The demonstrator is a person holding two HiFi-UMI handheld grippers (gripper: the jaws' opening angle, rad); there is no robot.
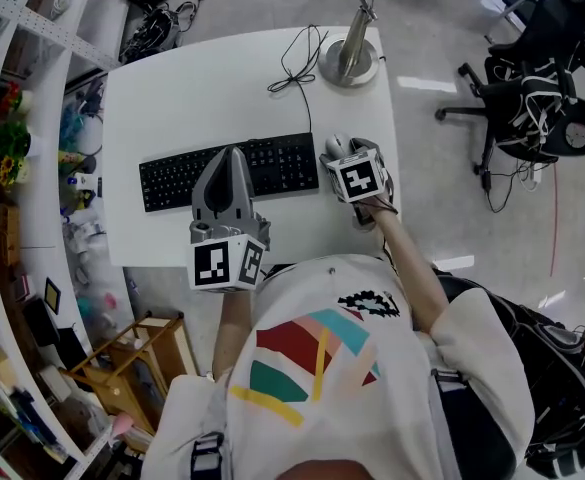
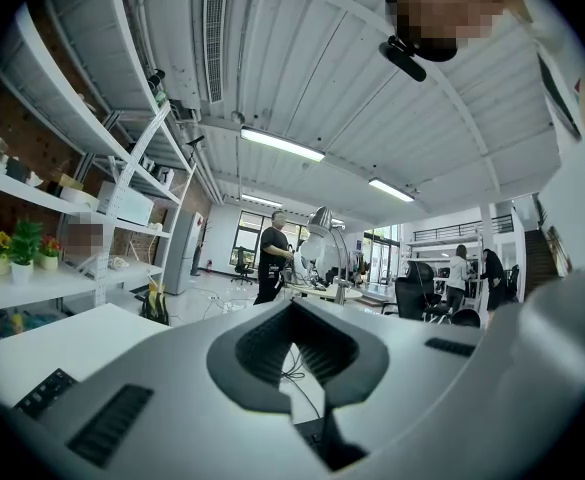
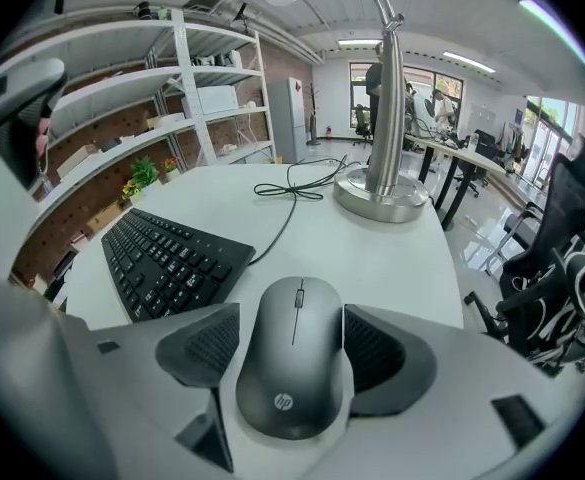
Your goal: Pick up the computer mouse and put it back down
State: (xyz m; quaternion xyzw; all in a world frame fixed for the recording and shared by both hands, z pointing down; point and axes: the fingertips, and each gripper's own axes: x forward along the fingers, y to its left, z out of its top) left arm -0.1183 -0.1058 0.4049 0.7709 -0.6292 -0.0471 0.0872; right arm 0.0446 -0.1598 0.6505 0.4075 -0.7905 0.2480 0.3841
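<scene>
1. The open shelving rack [image 3: 172, 98] at the table's left is the only thing here that holds others. Its boards carry small potted plants [image 2: 17, 248] and several boxes that are too small to name.
2. The white table [image 1: 172, 88] bears a black keyboard [image 1: 227, 171]. At its far edge stands the round metal base of a desk lamp [image 1: 349, 60], with a thin black cable [image 1: 297, 68] looped beside it.
3. The grey computer mouse [image 3: 294, 368] is just off the keyboard's right end, near the table's right edge. It points towards the lamp base.
4. The right gripper [image 3: 292, 318] has its two jaws closed against the mouse's left and right sides, with the dark ribbed pads touching it. Whether the mouse rests on the table or is raised off it cannot be told.
5. The right gripper's marker cube [image 1: 360, 178] sits just behind the mouse. The person's right forearm [image 1: 412, 263] reaches out to it from the body, angled inward.
6. The left gripper [image 2: 294, 308] has its jaw tips together with nothing held between them. It hangs over the near edge of the keyboard's middle.
7. The left gripper tilts upward, so its own view takes in the ceiling and the distant room. Its marker cube [image 1: 227, 263] lies near the table's front edge.
</scene>
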